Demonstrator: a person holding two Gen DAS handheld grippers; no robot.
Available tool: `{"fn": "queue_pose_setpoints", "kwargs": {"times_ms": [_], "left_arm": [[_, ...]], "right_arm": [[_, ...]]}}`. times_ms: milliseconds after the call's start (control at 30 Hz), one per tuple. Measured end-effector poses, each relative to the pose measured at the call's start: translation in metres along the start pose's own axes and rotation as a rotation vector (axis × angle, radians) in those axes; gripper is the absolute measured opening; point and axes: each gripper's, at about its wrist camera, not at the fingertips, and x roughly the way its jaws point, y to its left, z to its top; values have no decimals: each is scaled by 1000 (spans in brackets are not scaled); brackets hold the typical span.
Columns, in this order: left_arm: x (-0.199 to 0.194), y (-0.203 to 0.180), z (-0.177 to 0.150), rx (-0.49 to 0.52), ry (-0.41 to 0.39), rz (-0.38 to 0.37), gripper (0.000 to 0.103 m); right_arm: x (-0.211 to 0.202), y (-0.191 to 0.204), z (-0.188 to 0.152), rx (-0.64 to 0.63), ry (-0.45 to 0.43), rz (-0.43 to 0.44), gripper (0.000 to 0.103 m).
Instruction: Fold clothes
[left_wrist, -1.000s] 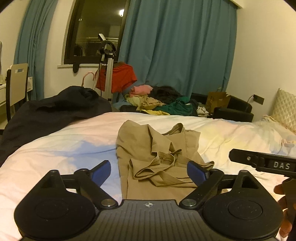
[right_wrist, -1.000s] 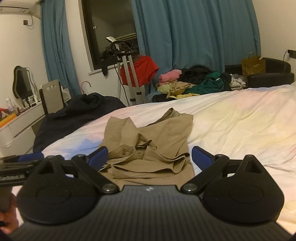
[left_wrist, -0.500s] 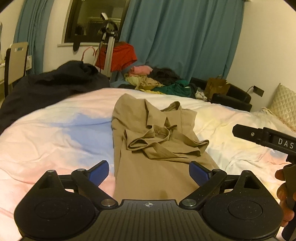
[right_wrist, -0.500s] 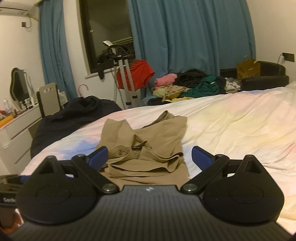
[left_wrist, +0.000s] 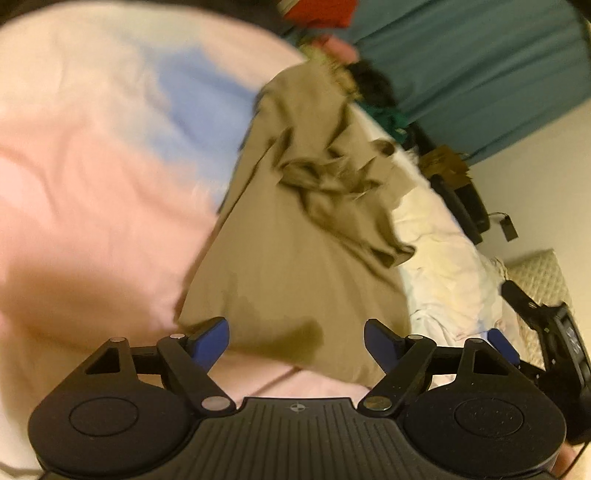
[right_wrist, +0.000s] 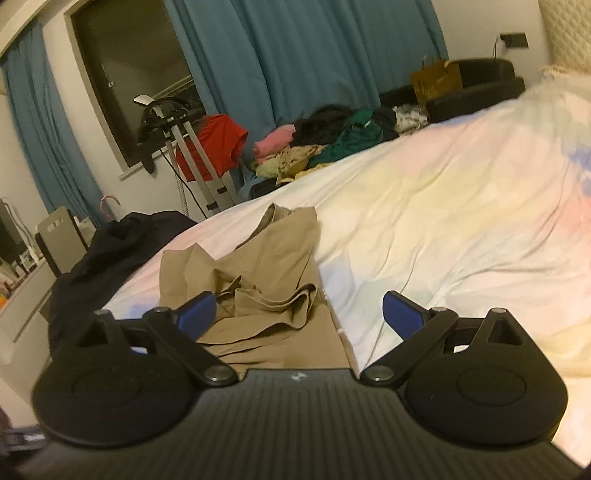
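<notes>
Garment: a tan pair of trousers (left_wrist: 295, 258), or something a lot like one, lay on the bed (left_wrist: 92, 166). It filled the middle of the left wrist view and sat left of centre in the right wrist view (right_wrist: 266, 280). That left view was tilted and blurry, so the details were kinda mushy.

Lay of the cloth: the near end was spread flat along the bottom middle of the left frame. The far part was bunched into a wrinkly heap toward the upper right of centre.

Left gripper: the left gripper (left_wrist: 295, 339) had its fingers spread wide with nothing between them, right over the near hem.

Right gripper: the right gripper (right_wrist: 299, 314) also had its fingers wide apart and empty, hovering over the near right edge of the cloth.

Feel: my guess was light, thin woven stuff, totally floppy. It wasn't fragile, but it would sag and slide on the sheet if only one corner got pulled.

Where to grab: I'd have pinched the two near hem corners, one per gripper, because flat edges are easier to catch than the crumpled pile.

Background: a pile of clothes (right_wrist: 332, 144) sat in the upper middle of the right view, under the teal curtain (right_wrist: 314, 55).
</notes>
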Motion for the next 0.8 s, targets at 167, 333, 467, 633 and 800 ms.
{"fn": "queue_pose_setpoints", "kwargs": {"times_ms": [167,333,467,633,800], "left_arm": [[5,5,0,-41,25,-3,79],[16,-2,-7,-34,68,-21,79],[29,3,-8,-60,79,-31,78],[12,3,-4,-78,-56,-146,62],[6,-13,-5,1,-114,-196,65]], "right_arm": [[3,-5,-1,25,12,-5,98],[7,-9,-3,60,33,3,98],[10,-10,-4,72,46,9,98],[12,-10,-6,82,55,10,98],[11,-9,-6,69,46,7,98]]}}
